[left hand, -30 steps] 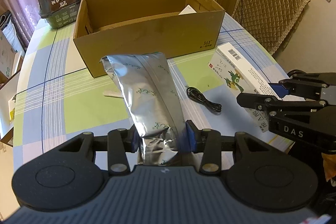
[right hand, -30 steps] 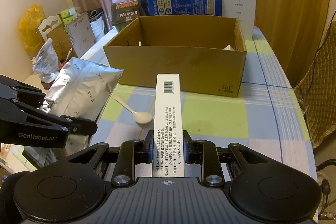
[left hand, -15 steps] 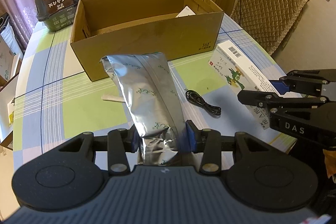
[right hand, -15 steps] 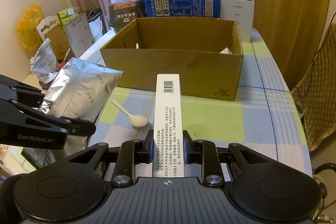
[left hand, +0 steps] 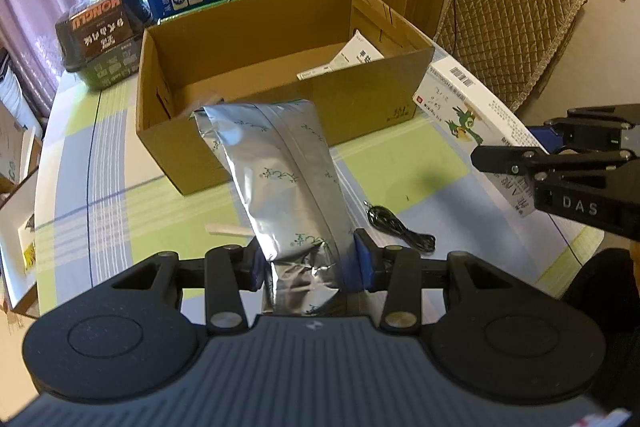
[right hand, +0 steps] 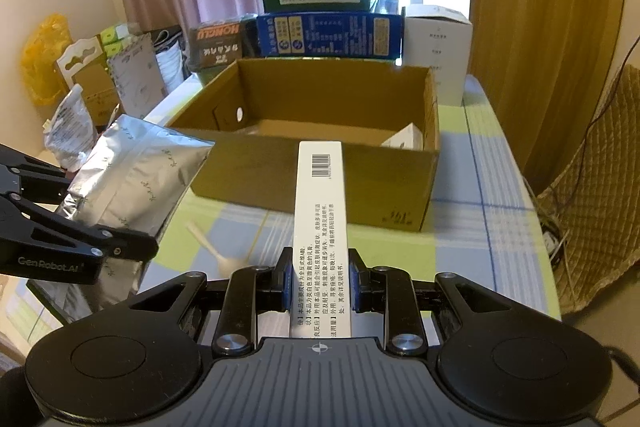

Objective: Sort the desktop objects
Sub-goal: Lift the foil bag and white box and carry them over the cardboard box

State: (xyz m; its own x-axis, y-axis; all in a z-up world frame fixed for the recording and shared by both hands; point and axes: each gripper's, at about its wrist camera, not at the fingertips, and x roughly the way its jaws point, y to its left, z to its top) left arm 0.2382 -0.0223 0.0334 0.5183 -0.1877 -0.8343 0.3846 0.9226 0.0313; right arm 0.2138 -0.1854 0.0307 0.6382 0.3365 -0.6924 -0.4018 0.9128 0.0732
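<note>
Inside the cardboard box (left hand: pixel 256 67) only some white packets (left hand: pixel 352 57) lie; left gripper (left hand: pixel 308 263) clamps the foil pouch (left hand: pixel 280 171), right gripper (right hand: pixel 320 283) clamps the medicine carton (right hand: pixel 320 219), while spoon (right hand: pixel 224 259) and cable (left hand: pixel 400 229) await on the table.

Both cameras sit low behind their own gripper, looking forward across the bench (left hand: pixel 120 163) toward the nearby cardboard box (left hand: pixel 280 115). The two views share that box, each catching the other gripper at its edge.
</note>
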